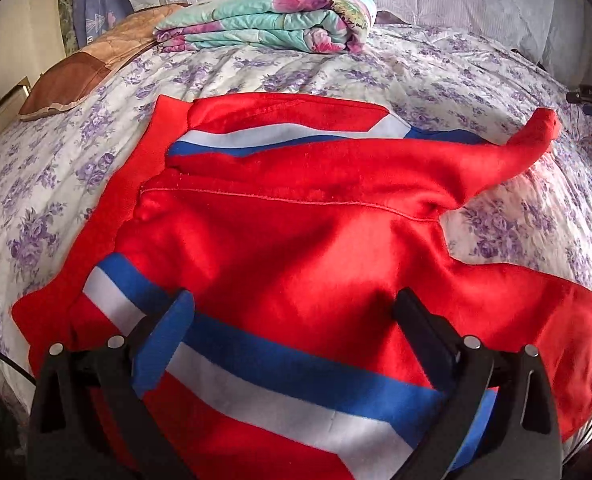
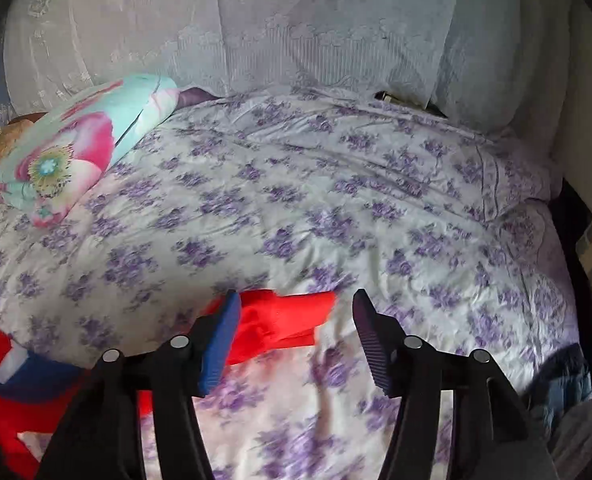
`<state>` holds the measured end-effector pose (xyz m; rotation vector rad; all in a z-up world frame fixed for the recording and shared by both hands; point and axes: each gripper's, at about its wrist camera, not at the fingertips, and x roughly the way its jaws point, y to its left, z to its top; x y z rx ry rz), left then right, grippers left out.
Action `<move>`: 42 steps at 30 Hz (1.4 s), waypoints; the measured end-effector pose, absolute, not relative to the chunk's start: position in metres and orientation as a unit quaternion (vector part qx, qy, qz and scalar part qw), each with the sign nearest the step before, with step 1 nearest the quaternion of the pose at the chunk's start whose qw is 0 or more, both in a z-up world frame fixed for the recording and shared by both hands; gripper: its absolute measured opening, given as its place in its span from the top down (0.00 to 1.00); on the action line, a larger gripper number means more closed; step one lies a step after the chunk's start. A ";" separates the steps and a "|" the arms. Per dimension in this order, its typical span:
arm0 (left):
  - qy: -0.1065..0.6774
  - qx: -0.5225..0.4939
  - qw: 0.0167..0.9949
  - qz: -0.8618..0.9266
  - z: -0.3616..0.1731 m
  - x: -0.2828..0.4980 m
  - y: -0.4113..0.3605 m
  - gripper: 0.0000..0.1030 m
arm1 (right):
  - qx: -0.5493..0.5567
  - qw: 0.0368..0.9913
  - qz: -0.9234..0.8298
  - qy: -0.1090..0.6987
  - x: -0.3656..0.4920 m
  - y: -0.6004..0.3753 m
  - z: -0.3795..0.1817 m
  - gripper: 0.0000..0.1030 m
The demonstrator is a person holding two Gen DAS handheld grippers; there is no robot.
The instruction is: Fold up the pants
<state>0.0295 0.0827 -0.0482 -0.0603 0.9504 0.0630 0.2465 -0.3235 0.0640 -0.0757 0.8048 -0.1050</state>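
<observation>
pants (image 1: pixel 296 220) half-folded on bed (image 1: pixel 416 76) | left gripper (image 1: pixel 291 312), right gripper (image 2: pixel 296 312) both spread, empty | I'd pinch the leg cuff (image 2: pixel 287 320), probably loose, fold slow

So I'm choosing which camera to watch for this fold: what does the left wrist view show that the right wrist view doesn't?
Only the left wrist view shows the red pants nearly whole: waistband, blue and white side stripes, and one leg running out to the right. It also shows the brown pillow and the open left claw over the fabric.

Only the right wrist view shows the pant leg end close up, between the open right claw fingers, plus the bed's far right side.

Both show the purple floral bedspread and folded floral quilt.
</observation>
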 end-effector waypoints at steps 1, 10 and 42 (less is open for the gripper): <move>0.458 -0.026 0.888 0.031 -0.049 0.029 0.083 0.05 | -0.040 0.916 -0.052 0.395 0.243 -0.330 0.058 0.43; 0.459 -0.021 0.888 0.035 -0.051 0.030 0.081 0.05 | 0.028 0.911 0.001 0.411 0.248 -0.384 -0.023 0.43; 0.455 -0.044 0.889 -0.012 -0.004 0.013 0.094 0.04 | 0.090 0.851 0.018 0.517 0.058 -0.477 -0.021 0.77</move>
